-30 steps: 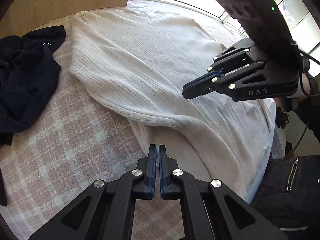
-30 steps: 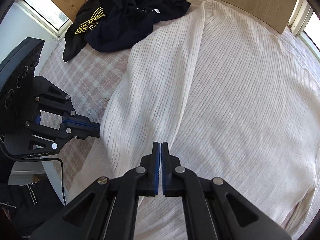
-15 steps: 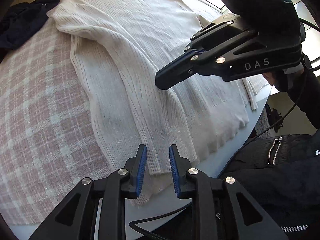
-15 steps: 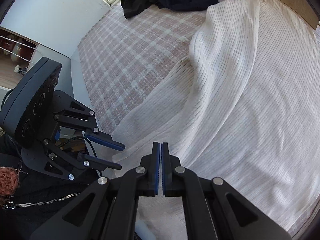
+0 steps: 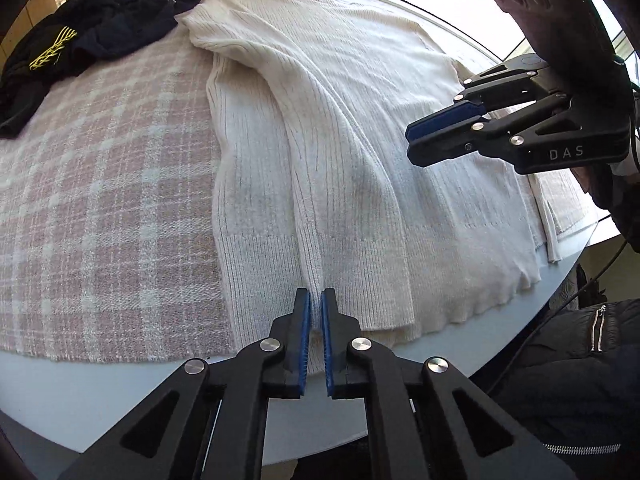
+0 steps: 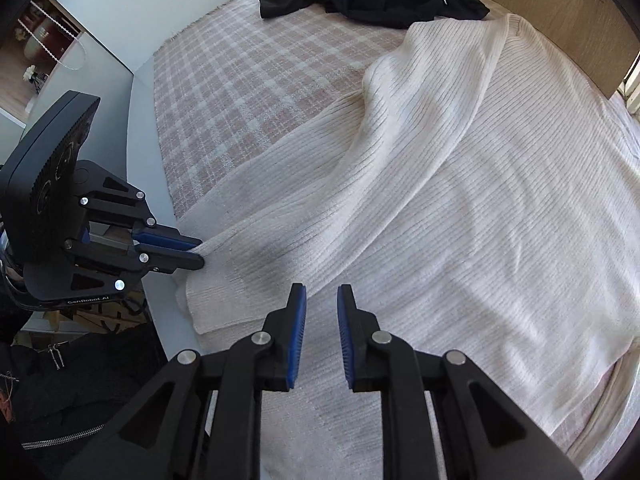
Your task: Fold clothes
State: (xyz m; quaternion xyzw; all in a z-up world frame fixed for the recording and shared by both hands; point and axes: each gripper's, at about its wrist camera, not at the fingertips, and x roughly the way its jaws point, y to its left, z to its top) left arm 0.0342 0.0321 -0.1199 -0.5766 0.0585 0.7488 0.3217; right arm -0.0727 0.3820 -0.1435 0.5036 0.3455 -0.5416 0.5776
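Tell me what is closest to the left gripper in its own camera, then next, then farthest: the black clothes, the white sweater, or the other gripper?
1. White sweater: its hem sits between the left gripper's fingers.
2. Right gripper: to the right, above the sweater.
3. Black clothes: far left corner.

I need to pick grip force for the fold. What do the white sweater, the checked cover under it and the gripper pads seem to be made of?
White sweater: soft ribbed knit, matte, likely wool or cotton; fine vertical ribs. Checked cover: coarse woven cloth, pink and white, nubby weave. Pads on the right hand-held gripper: blue, ridged, probably rubber; fingers look like black plastic.
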